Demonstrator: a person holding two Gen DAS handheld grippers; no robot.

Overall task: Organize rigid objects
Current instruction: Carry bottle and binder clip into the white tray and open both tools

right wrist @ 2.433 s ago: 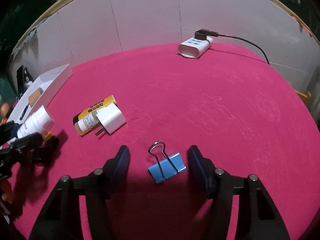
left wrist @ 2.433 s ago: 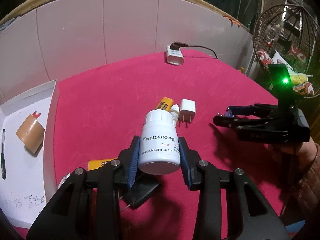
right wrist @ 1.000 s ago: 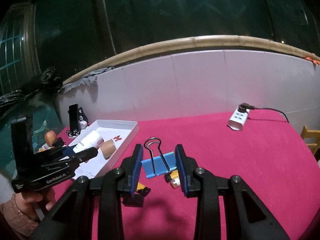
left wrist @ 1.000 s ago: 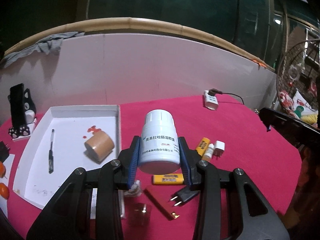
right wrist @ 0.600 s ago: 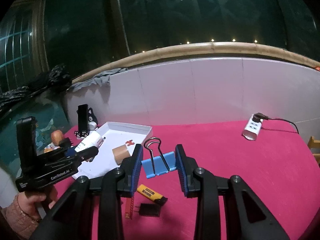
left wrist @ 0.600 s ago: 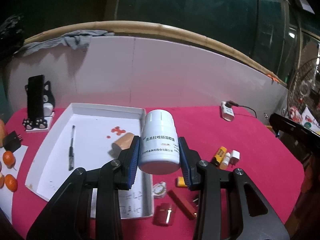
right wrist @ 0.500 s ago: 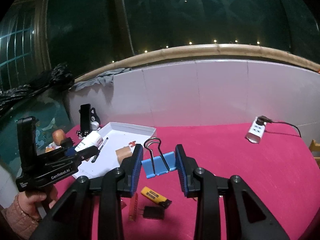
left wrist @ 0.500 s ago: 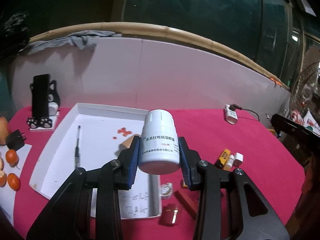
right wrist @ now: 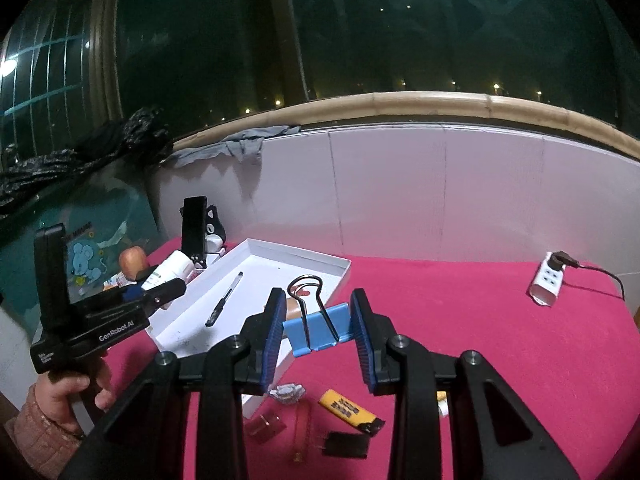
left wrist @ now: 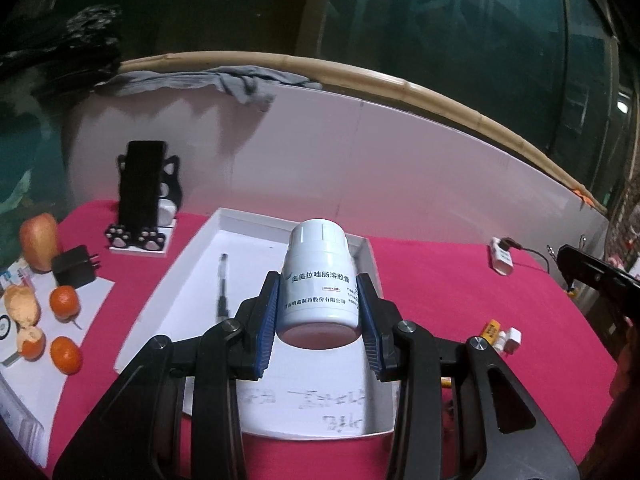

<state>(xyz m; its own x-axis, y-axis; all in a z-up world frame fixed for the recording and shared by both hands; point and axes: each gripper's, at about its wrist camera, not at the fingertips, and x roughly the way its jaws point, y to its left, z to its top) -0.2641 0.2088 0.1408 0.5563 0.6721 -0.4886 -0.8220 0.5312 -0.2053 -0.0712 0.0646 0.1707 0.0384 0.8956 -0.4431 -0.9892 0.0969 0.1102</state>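
A white pill bottle [left wrist: 316, 264] with blue print stands upright between the blue pads of my left gripper [left wrist: 319, 296], which is shut on it and hangs over the near end of a white tray [left wrist: 200, 248]. A black pen [left wrist: 222, 284] lies in that tray. In the right wrist view, my right gripper [right wrist: 318, 312] is shut on a blue binder clip [right wrist: 316, 332] with its wire handles up, just right of the tray's [right wrist: 320, 260] near corner. A brown roll [right wrist: 292, 308] in the tray is partly hidden behind the clip. The left gripper [right wrist: 160, 292] shows there too, with the bottle [right wrist: 170, 270].
On the red tablecloth lie a yellow lighter [right wrist: 346, 406], a black plug [right wrist: 344, 444], a small bottle with a white adapter [left wrist: 510, 338] and a power strip [left wrist: 502, 260]. Left of the tray are a phone stand [left wrist: 144, 196], a black charger [left wrist: 74, 272], oranges [left wrist: 64, 300] and an apple [left wrist: 38, 240].
Both grippers have swung left, each keeping its hold. The bottle now hangs over the white tray, and the clip has come up beside the tray's corner.
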